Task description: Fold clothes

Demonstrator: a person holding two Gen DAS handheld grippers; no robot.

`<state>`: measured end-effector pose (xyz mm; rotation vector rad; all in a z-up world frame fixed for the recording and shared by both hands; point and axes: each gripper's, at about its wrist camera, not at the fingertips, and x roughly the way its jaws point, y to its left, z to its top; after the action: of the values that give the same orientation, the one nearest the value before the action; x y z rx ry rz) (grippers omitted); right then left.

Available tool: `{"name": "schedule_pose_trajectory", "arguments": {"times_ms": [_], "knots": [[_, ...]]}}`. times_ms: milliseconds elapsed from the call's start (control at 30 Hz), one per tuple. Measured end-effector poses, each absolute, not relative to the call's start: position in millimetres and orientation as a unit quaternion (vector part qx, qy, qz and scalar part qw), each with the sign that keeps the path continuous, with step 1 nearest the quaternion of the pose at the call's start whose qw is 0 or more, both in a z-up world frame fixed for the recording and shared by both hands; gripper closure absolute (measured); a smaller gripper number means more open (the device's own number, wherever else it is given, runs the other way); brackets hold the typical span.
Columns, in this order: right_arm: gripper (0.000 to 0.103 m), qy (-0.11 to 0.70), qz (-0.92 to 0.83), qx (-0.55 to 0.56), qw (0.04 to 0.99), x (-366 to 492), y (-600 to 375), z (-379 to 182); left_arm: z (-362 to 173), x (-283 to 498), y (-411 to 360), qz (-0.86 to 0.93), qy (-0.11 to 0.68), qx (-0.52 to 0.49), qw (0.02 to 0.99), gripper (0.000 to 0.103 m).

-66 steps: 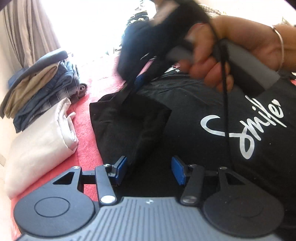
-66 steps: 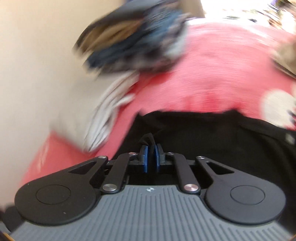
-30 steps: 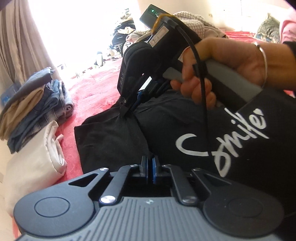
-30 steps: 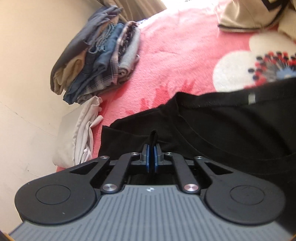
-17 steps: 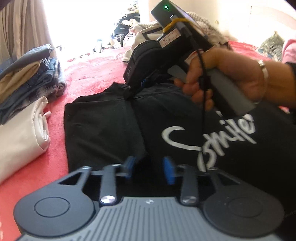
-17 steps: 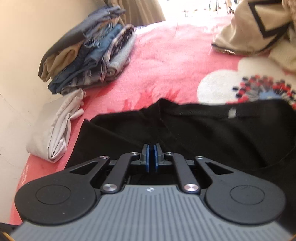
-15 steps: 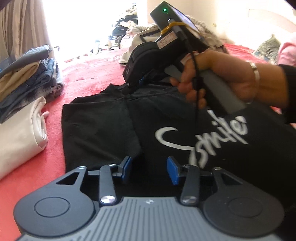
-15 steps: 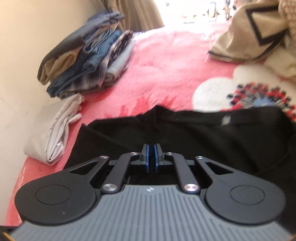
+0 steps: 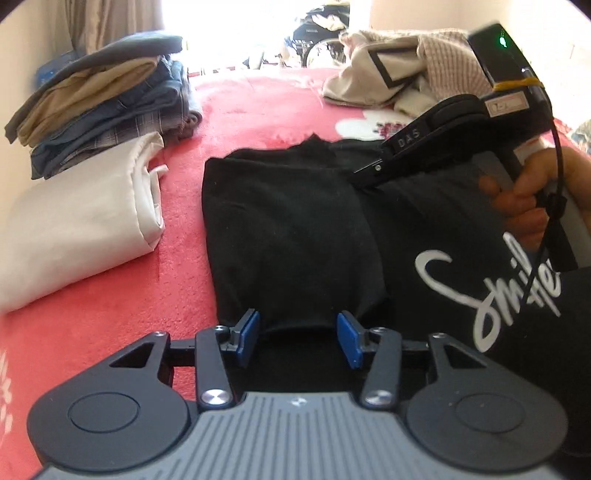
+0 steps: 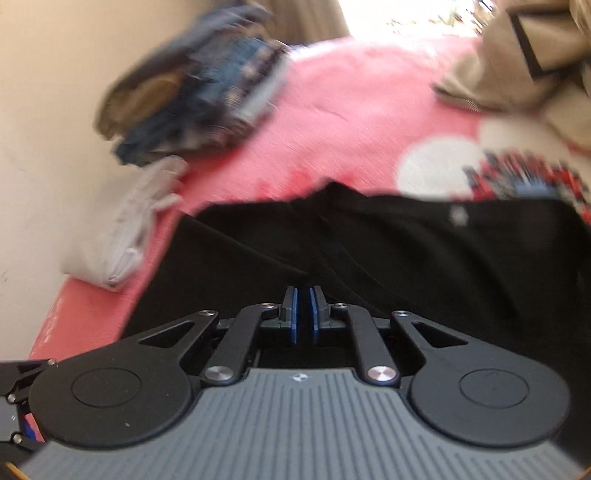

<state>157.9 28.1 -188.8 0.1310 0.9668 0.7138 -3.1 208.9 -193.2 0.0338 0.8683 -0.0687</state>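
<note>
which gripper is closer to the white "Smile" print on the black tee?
Left. The left gripper sits open at the tee's near hem, just left of the Smile print. The right gripper is up by the collar, beyond the print.

Daylight is flooding in from a blown-out window (image 9: 236,29) ahead; the right wrist view is smearing with motion blur, edges bending fisheye-style.

The left gripper (image 9: 298,338) is sitting low in the frame, blue pads spread wide. The right gripper (image 10: 303,314), gripped by a hand (image 9: 532,203) at right, is showing pads nearly together.
</note>
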Motion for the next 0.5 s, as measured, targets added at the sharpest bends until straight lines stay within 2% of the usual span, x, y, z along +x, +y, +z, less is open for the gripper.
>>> {"name": "schedule_pose_trajectory", "arguments": {"times_ms": [200, 333, 500], "knots": [[0.095, 0.454, 0.321, 0.135, 0.820, 167.0, -38.5, -147.7, -170.9, -12.5, 180.8, -0.065, 0.374, 0.055, 0.923, 0.047], [0.095, 0.459, 0.282, 0.137, 0.832, 158.5, -117.3, -119.7, -160.3, -3.7, 145.0, -0.113, 0.350, 0.076, 0.927, 0.044], [0.079, 0.457, 0.186, 0.155, 0.856, 143.0, -226.0, -115.7, -153.5, 16.3, 79.7, -0.189, 0.322, 0.108, 0.921, 0.044]]}}
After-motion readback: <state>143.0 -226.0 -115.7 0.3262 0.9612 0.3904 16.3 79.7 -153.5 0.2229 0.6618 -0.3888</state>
